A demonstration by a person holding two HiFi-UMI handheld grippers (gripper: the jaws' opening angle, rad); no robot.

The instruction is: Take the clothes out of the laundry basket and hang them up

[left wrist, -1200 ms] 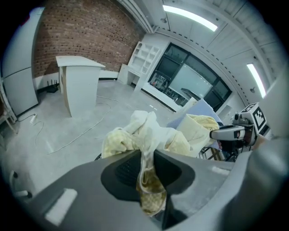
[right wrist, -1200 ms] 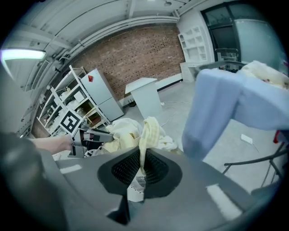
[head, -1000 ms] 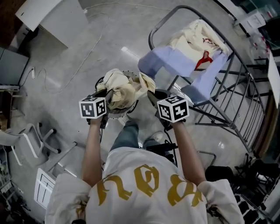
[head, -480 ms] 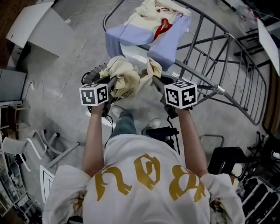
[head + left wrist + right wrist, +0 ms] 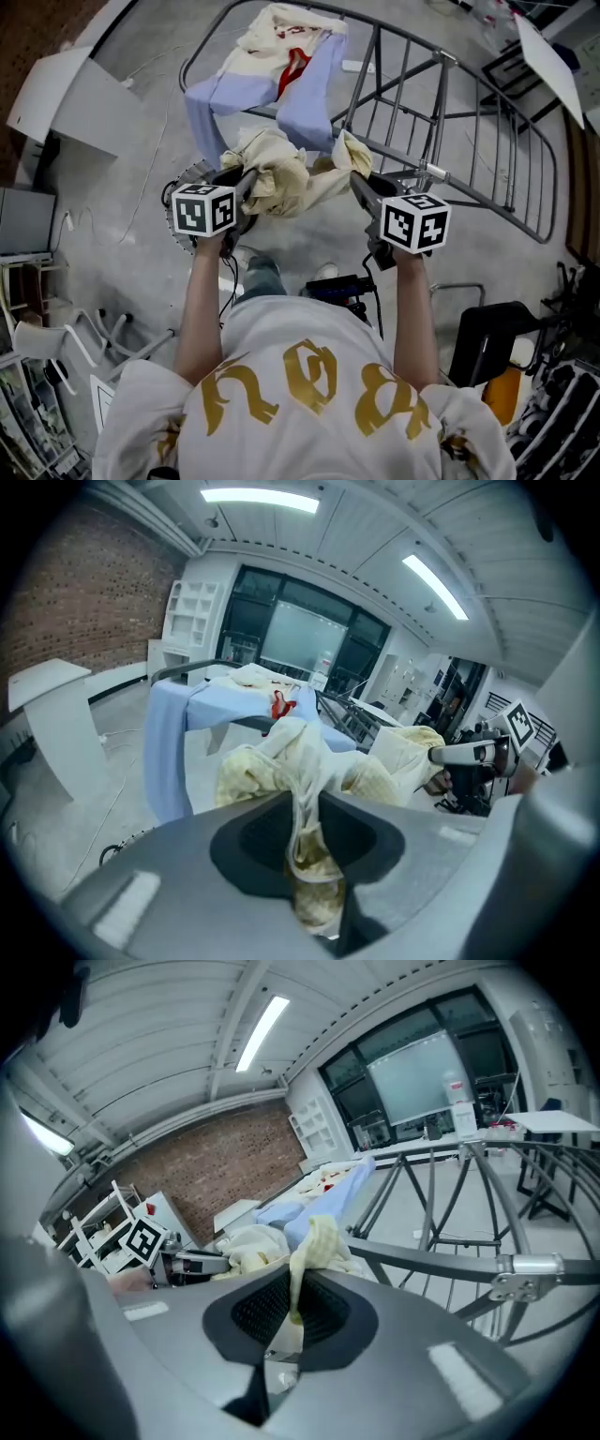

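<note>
I hold a cream-yellow garment [image 5: 281, 178] bunched up in the air between both grippers. My left gripper [image 5: 242, 183] is shut on one end of the cloth [image 5: 305, 789]. My right gripper [image 5: 358, 180] is shut on the other end [image 5: 314, 1241]. The garment hangs just in front of the grey metal drying rack [image 5: 469, 122]. A pale blue and cream garment [image 5: 281, 75] with a red mark is draped over the rack's far left end [image 5: 216, 700]. The round wire laundry basket [image 5: 186, 183] shows partly beneath my left gripper.
White furniture [image 5: 70, 89] stands at the left. A black chair [image 5: 487, 337] and cluttered gear sit at the lower right. Cables run over the grey floor [image 5: 141, 187]. The rack's bars [image 5: 441, 1260] lie close beyond my right gripper.
Both grippers have carried the cream garment up and away from the basket toward the rack. The rack now fills the upper part of the head view, and the basket has slid under my left gripper.
</note>
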